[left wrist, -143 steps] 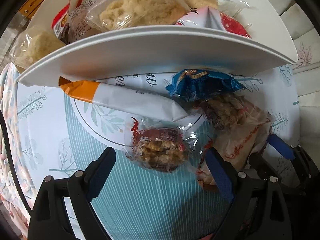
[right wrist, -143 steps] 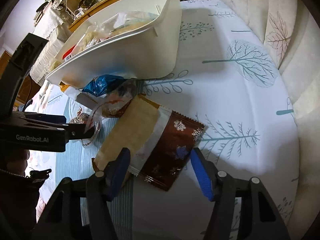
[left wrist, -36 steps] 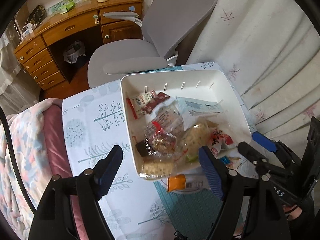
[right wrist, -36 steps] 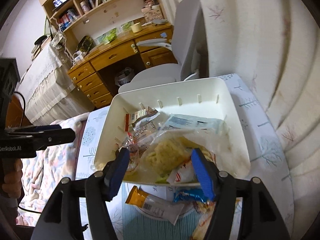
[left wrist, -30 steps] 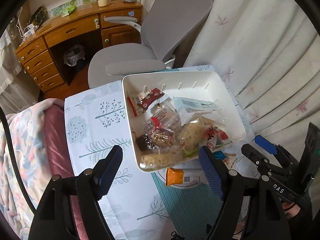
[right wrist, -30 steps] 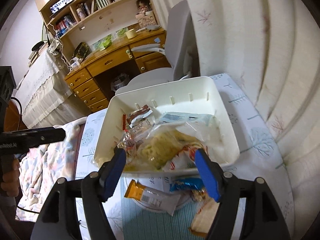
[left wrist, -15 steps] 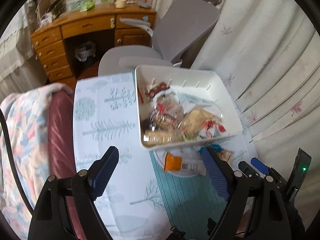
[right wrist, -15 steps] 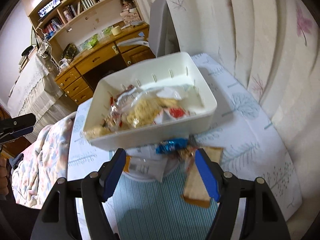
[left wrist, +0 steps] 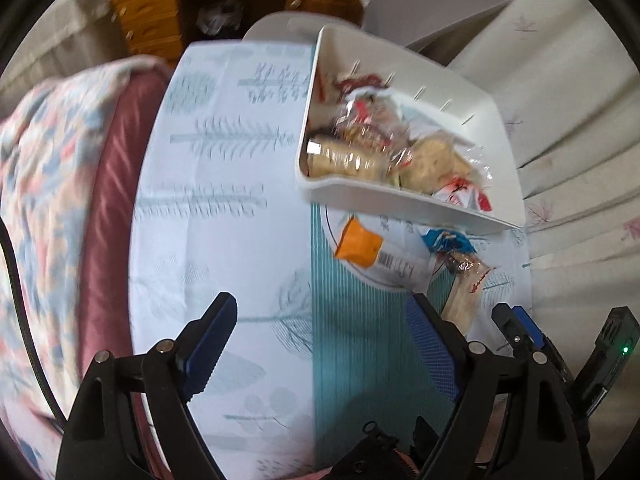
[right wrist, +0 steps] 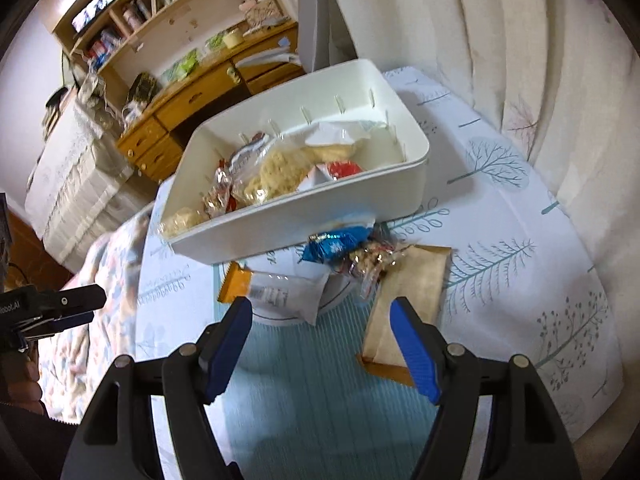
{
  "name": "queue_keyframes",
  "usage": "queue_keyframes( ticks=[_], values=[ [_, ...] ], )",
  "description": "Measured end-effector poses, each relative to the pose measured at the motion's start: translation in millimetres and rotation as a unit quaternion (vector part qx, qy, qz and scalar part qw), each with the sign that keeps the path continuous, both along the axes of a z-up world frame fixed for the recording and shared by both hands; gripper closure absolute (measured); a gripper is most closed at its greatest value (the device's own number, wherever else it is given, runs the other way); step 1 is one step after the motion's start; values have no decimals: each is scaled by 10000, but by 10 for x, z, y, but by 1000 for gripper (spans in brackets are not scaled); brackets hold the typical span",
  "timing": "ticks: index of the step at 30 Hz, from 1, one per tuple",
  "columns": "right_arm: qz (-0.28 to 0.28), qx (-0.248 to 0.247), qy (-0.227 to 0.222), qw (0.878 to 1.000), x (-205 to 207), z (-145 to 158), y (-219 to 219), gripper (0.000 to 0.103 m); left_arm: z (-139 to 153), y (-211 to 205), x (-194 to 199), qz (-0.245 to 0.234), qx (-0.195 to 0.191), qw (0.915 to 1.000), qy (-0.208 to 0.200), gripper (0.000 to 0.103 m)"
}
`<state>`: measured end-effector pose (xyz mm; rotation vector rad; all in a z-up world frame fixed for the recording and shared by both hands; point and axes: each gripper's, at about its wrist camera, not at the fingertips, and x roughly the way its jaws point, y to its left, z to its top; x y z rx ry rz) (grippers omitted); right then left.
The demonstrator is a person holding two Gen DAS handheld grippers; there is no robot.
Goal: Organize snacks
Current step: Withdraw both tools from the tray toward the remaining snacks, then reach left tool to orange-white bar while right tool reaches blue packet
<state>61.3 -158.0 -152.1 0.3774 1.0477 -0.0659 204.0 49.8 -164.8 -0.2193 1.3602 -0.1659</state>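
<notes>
A white bin [left wrist: 404, 196] [right wrist: 304, 216] holds several wrapped snacks on the table. In front of it lie an orange-and-white bar [left wrist: 372, 254] [right wrist: 280, 292], a blue wrapped candy [left wrist: 448, 240] [right wrist: 336, 242], a clear pack of nut snack [left wrist: 464, 266] [right wrist: 372, 260] and a tan flat pack [right wrist: 408, 300]. My left gripper [left wrist: 320, 350] is open and empty, above the tablecloth near the front edge. My right gripper [right wrist: 322, 344] is open and empty, just short of the loose snacks.
A teal striped mat [left wrist: 360, 340] [right wrist: 320, 380] with a white round plate [right wrist: 288, 316] lies under the snacks. A pink floral blanket [left wrist: 60, 200] hangs at the table's left. A grey chair [left wrist: 440, 4], a wooden desk [right wrist: 200, 92] and curtains [right wrist: 520, 40] stand behind.
Both grippers have dropped lower and pulled back toward the table's near edge. The bin and loose snacks now look closer and larger. Both stay open and empty.
</notes>
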Motion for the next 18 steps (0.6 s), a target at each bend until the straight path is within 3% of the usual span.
queue_keyframes(
  ticks=[8,18],
  values=[
    [782,-225,71,9967,156,-79,-111,31,-376,-240,-92,758,-88,9952,607,17],
    [1560,-391,-13,9870,390,-217,-239,31,-708,-564,-48,1461,-226,9846,930,17]
  ],
)
